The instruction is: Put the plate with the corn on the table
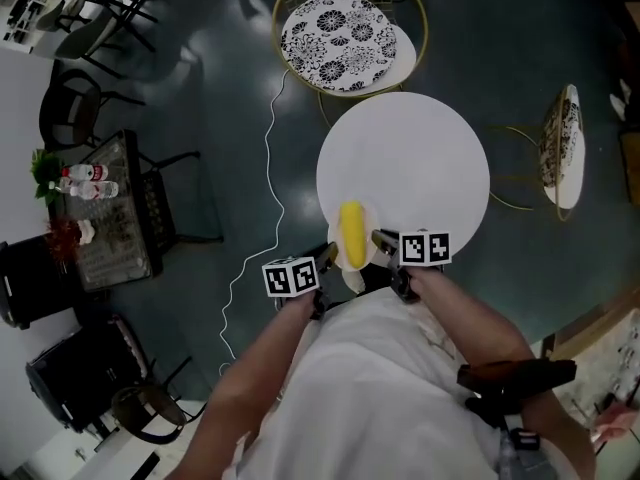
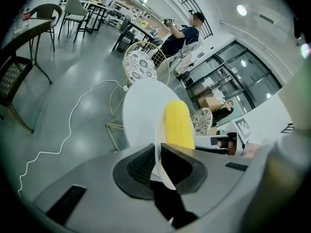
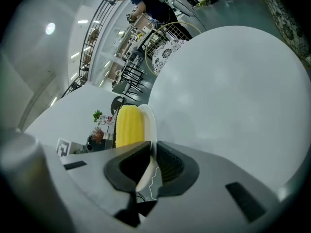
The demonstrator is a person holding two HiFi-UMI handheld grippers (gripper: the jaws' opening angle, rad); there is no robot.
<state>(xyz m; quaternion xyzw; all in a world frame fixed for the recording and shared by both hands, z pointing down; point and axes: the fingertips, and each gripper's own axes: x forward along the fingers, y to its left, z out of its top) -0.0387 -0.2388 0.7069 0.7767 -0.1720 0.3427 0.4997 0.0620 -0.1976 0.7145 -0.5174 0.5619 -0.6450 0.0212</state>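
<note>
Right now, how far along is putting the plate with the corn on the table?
Done: the plate carrying the corn is held at the near edge of the table. In hand: the left gripper and right gripper are each shut on its rim. Left: set it flat on the tabletop and release; I cannot tell if it touches yet.

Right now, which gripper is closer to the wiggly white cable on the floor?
Left. The left gripper, its jaws shut on the plate, is on the side where the cable lies. The right gripper holds the plate's opposite rim, farther from the cable.
</note>
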